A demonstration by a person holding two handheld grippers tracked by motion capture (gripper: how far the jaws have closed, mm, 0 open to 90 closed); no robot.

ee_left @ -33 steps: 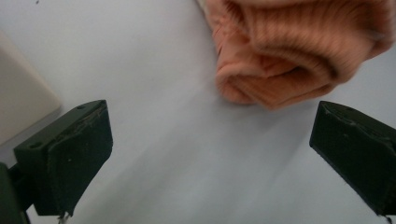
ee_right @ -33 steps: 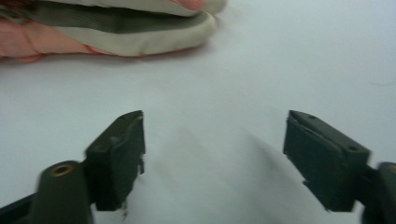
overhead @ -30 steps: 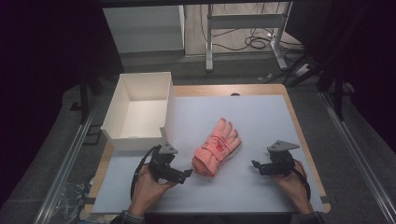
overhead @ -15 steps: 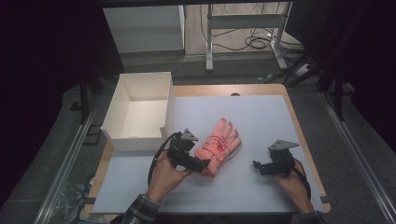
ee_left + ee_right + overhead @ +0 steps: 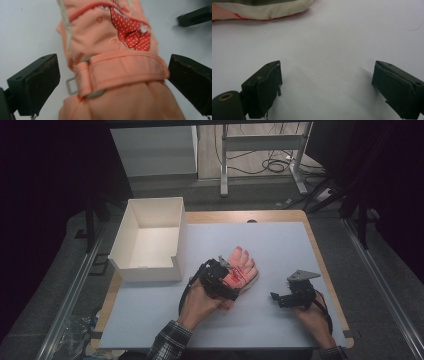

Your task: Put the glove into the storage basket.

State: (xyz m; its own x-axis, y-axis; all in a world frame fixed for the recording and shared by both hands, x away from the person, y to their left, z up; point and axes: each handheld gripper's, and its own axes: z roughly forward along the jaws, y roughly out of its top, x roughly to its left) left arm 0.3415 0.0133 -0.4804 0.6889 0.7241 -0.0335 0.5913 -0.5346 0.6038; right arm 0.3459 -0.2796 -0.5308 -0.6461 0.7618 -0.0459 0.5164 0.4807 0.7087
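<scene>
High view: a pink glove [image 5: 240, 270] lies flat on the white table mat [image 5: 280, 245], just right of frame centre, fingers pointing toward the top of the frame. Left gripper [image 5: 225, 287] sits over the glove's cuff end, held by the left hand [image 5: 200, 302], which enters from the bottom in a plaid sleeve [image 5: 167, 342]. Left gripper view: both jaws spread wide, one at the left edge and one at the right edge of the frame, with the glove's wrist section between them; the right jaw is at the end of the wrist strap [image 5: 120, 68], the left jaw stands apart from the fabric. The strap runs across mid-frame through a metal buckle [image 5: 75, 85] at its left end. A red patch with white dots [image 5: 130, 27] shows on the glove in the upper half of that frame. Right gripper [image 5: 280, 299] sits lower right in the high view, well apart from the glove, held by the right hand [image 5: 312, 317], the grey plate on top. Right gripper view: jaws spread, nothing between them, bare white mat below; the glove's cream edge [image 5: 267, 10] shows at upper left. An open white box [image 5: 150, 237] stands at the mat's left edge, upper left of the glove.
</scene>
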